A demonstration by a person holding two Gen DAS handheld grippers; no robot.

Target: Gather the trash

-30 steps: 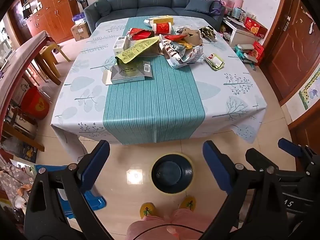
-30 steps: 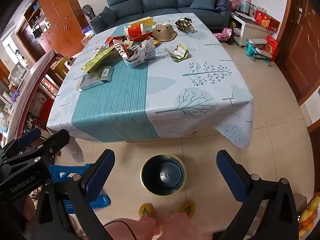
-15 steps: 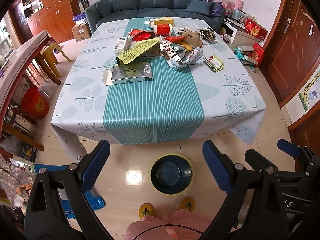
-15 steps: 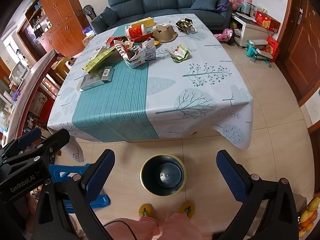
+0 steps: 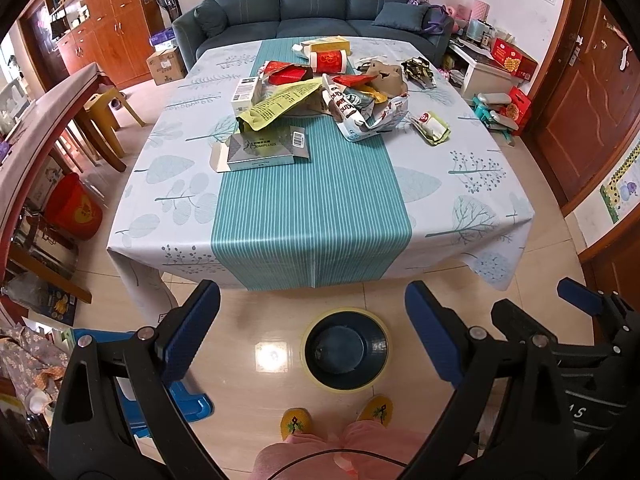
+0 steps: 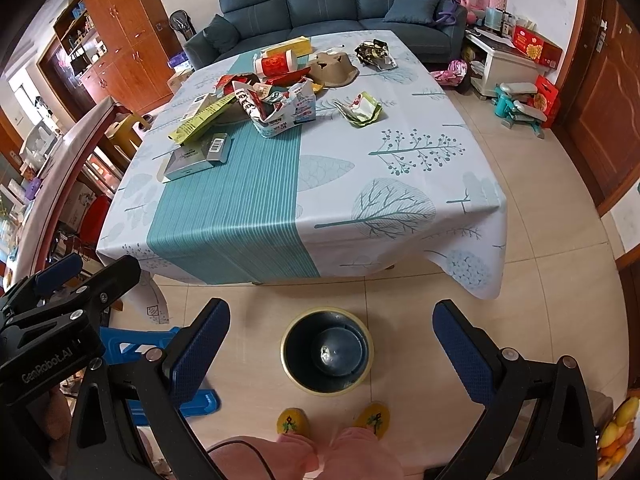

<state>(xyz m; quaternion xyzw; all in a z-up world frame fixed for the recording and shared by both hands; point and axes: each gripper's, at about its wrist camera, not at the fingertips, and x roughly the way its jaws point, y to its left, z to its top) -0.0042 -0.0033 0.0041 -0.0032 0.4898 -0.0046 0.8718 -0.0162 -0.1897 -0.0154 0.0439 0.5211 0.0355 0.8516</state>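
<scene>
Trash is lying heaped on the far half of the worktop (sofa behind). Bin is sitting on the near floor. Both claws, left and right, are hanging wide open, empty.

Crumpled wrappers and flattened boxes heaped at table's far end, dark bin upright on floor

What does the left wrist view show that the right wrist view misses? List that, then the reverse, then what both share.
Only the left wrist view: the right gripper at its right edge, and a red bucket on the floor. Only the right wrist view: the left gripper at its left edge, and a bowl of fruit in the lower right corner. Both: the table, the trash pile on its far half, the empty bin on the floor, and the yellow slippers. Both grippers are open.
</scene>
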